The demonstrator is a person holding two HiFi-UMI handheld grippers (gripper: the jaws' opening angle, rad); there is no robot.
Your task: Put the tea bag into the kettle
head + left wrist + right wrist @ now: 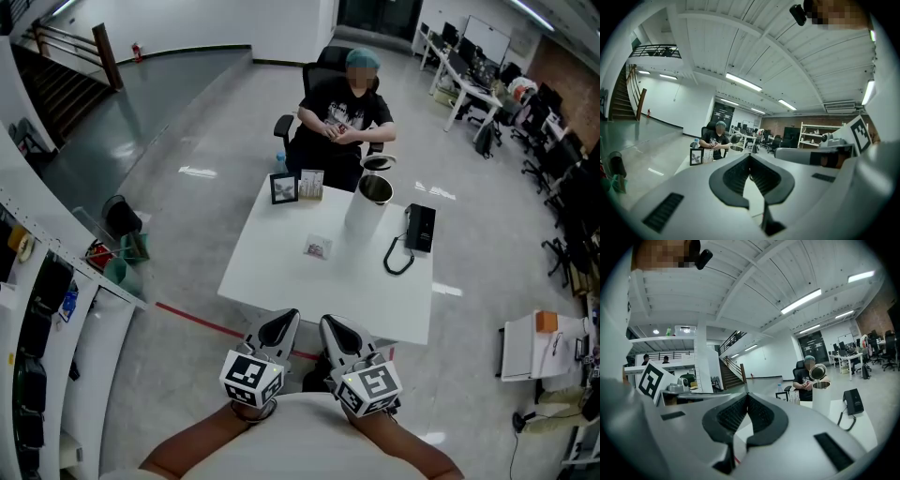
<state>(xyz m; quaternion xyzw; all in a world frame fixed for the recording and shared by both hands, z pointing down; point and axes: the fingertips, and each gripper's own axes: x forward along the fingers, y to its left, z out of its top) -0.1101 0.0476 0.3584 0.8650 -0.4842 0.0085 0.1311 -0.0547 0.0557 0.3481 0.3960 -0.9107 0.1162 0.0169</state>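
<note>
Both grippers sit at the near edge of the surface, side by side and pointing roughly level toward 12 o'clock. I'd guess they are held back there because nothing has been reached for yet. The left gripper has its jaws pressed tip to tip with nothing between them. The right gripper is the same, closed and empty.

The tea bag lies flat in its small wrapper near the middle of the surface, at the grippers' 12 o'clock and well apart from both. The kettle stands upright at about 2 o'clock from the tea bag, near it but not touching. Its lid is tipped back so the mouth gapes — ready, it seems, to take the bag from above. Its black base lies at the kettle's 3 o'clock with the cord looped beside it, so the kettle stands free of it.

By my count there are two grippers, one tea bag, one kettle and one base. One picture frame and one small card stand at the far edge — and one person sits beyond it.
</note>
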